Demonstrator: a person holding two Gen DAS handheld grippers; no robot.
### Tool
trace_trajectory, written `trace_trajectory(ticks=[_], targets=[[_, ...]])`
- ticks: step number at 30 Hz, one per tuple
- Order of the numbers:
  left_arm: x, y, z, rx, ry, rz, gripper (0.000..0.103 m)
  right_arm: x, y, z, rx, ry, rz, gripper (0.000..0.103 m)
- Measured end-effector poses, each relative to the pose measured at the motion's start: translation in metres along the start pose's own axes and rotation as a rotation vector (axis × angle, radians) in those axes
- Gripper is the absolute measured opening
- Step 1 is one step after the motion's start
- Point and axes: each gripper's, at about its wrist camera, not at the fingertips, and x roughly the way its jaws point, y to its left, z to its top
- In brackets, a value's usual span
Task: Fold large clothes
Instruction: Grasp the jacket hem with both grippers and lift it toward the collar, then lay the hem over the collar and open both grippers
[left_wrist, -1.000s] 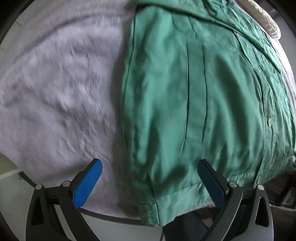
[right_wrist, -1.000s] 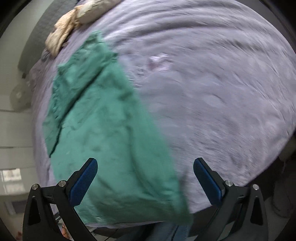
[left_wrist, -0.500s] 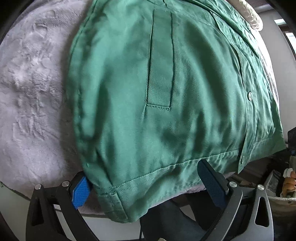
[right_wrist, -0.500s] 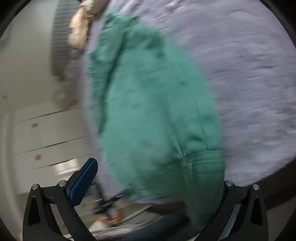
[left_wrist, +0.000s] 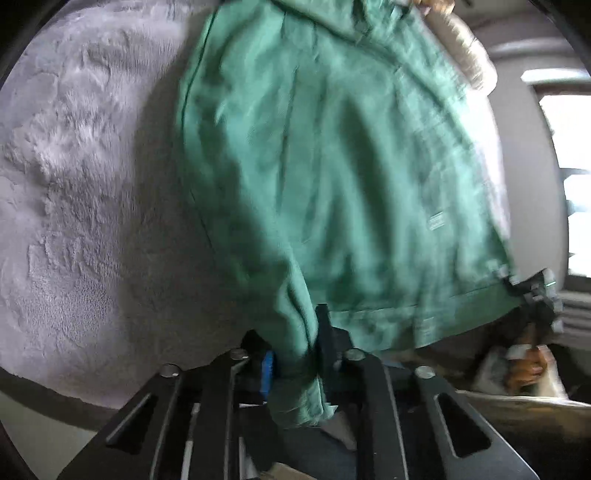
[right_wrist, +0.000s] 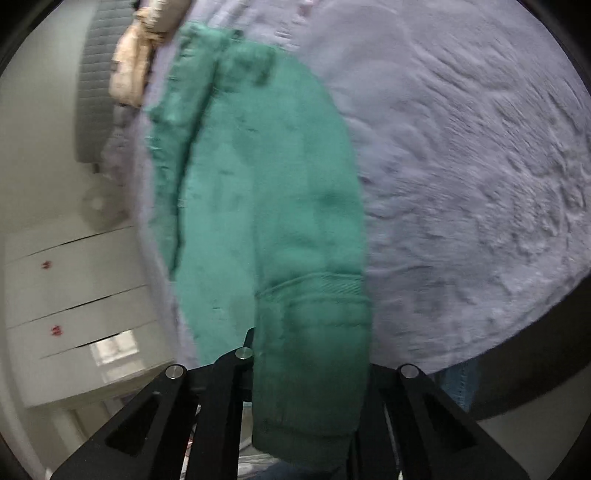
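A green button shirt (left_wrist: 332, 166) lies on a grey fleecy bed cover (left_wrist: 74, 184). My left gripper (left_wrist: 295, 354) is shut on the shirt's near left hem corner, the cloth pinched between the blue pad (left_wrist: 267, 369) and the dark finger. In the right wrist view the shirt (right_wrist: 266, 184) runs away from me, and its cuff-like near end hangs between the closing jaws of my right gripper (right_wrist: 306, 354), which press on it; the cloth hides the pads. In the left wrist view the shirt's far hem corner (left_wrist: 517, 284) is lifted by a blurred dark shape.
A beige crumpled cloth (right_wrist: 136, 66) lies at the bed's head by a grey quilted headboard (right_wrist: 92, 74). White drawers (right_wrist: 74, 295) stand left of the bed. A bright window (left_wrist: 569, 166) is at right. The bed cover (right_wrist: 461, 166) spreads wide to the right.
Both grippers went from wide open to closed on the shirt's near hem. The hem has lifted off the bed, and both views have tipped toward the bed's head.
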Motion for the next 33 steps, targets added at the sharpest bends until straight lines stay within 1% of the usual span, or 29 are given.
trace_trajectory(ticks=[1, 3, 4, 7, 10, 13, 16, 17, 19, 22, 24, 25, 27, 29, 30, 31, 32, 33], targets=[[-0.013, -0.002, 0.005, -0.014, -0.026, -0.045, 0.015, -0.001, 0.006, 0.001, -0.005, -0.001, 0.036, 0.012], [-0.031, -0.008, 0.014, -0.034, -0.080, -0.100, 0.015, -0.005, 0.025, 0.008, -0.030, 0.000, 0.114, 0.010], [-0.039, -0.010, 0.019, -0.043, -0.105, -0.119, 0.015, -0.007, 0.038, 0.016, -0.046, 0.001, 0.152, 0.010], [-0.064, -0.019, 0.049, -0.074, -0.187, -0.177, 0.015, -0.005, 0.072, 0.037, -0.082, 0.007, 0.208, 0.010], [-0.074, -0.036, 0.081, -0.089, -0.258, -0.193, 0.015, 0.005, 0.110, 0.066, -0.105, 0.011, 0.264, 0.010], [-0.081, -0.052, 0.120, -0.103, -0.327, -0.165, 0.015, 0.015, 0.147, 0.102, -0.147, 0.037, 0.291, 0.010], [-0.085, -0.063, 0.164, -0.117, -0.397, -0.130, 0.015, 0.033, 0.184, 0.149, -0.175, 0.059, 0.307, 0.010], [-0.090, -0.061, 0.177, -0.121, -0.415, -0.119, 0.015, 0.038, 0.193, 0.163, -0.180, 0.060, 0.307, 0.010], [-0.089, -0.063, 0.209, -0.124, -0.458, -0.091, 0.015, 0.050, 0.208, 0.191, -0.190, 0.053, 0.296, 0.010], [-0.084, -0.062, 0.259, -0.116, -0.500, -0.017, 0.015, 0.072, 0.219, 0.234, -0.178, 0.025, 0.259, 0.010], [-0.073, -0.058, 0.292, -0.113, -0.503, 0.044, 0.015, 0.091, 0.217, 0.263, -0.142, -0.003, 0.218, 0.010], [-0.066, -0.054, 0.305, -0.115, -0.492, 0.076, 0.015, 0.100, 0.212, 0.274, -0.119, -0.018, 0.201, 0.010], [-0.056, -0.050, 0.324, -0.116, -0.466, 0.124, 0.015, 0.121, 0.201, 0.293, -0.069, -0.036, 0.176, 0.010], [-0.043, -0.047, 0.337, -0.095, -0.427, 0.156, 0.015, 0.141, 0.192, 0.304, -0.040, -0.030, 0.145, 0.010], [-0.038, -0.047, 0.342, -0.079, -0.414, 0.197, 0.016, 0.149, 0.190, 0.307, -0.038, -0.031, 0.123, 0.013], [-0.035, -0.049, 0.346, -0.060, -0.403, 0.226, 0.016, 0.154, 0.188, 0.309, -0.033, -0.044, 0.108, 0.014], [-0.035, -0.050, 0.347, -0.048, -0.394, 0.239, 0.017, 0.157, 0.186, 0.312, -0.018, -0.053, 0.103, 0.014], [-0.036, -0.052, 0.348, -0.041, -0.391, 0.247, 0.019, 0.160, 0.186, 0.315, -0.005, -0.055, 0.098, 0.017]])
